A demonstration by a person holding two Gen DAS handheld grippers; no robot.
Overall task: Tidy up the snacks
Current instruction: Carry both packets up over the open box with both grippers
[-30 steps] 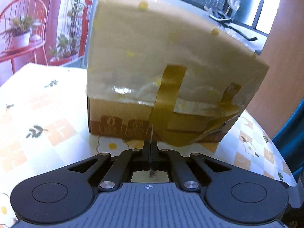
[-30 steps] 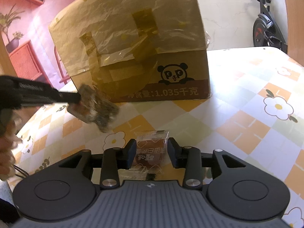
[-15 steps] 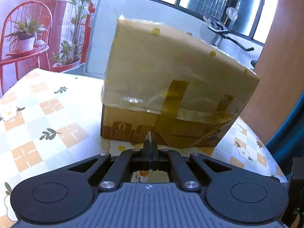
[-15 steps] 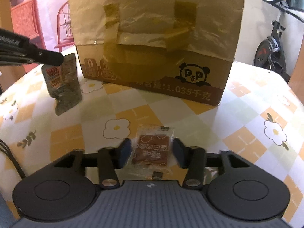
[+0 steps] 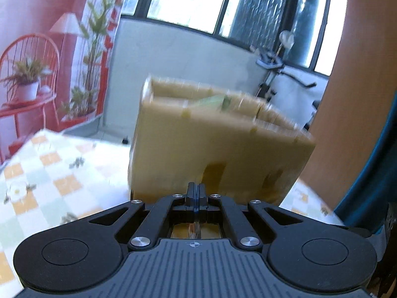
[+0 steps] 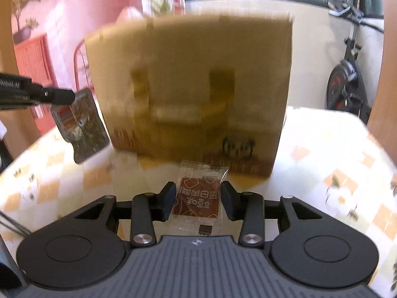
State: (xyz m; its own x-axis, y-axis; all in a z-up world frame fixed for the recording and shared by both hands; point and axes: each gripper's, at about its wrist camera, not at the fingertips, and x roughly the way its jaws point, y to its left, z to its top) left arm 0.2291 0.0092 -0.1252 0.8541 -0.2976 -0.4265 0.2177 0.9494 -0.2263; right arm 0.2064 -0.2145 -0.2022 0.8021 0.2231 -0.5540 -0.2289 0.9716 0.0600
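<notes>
A cardboard box [image 6: 193, 87] wrapped in plastic and brown tape stands on the flowered tablecloth [image 6: 322, 149]; it also shows in the left wrist view [image 5: 211, 144], with its open top visible. My left gripper [image 5: 196, 193] is shut on a dark snack packet, seen hanging from its fingers in the right wrist view [image 6: 79, 124], left of the box and above the table. My right gripper [image 6: 197, 198] is closed on a small clear packet with a brown label [image 6: 198, 198], in front of the box.
An exercise bike [image 6: 347, 84] stands behind the table at the right. A red chair with a potted plant [image 5: 24, 82] is at the far left. A brown panel [image 5: 347, 99] rises right of the box.
Both grippers have risen with their packets. The left wrist view now looks over the box's top edge. The right gripper's packet has lifted off the table toward the box.
</notes>
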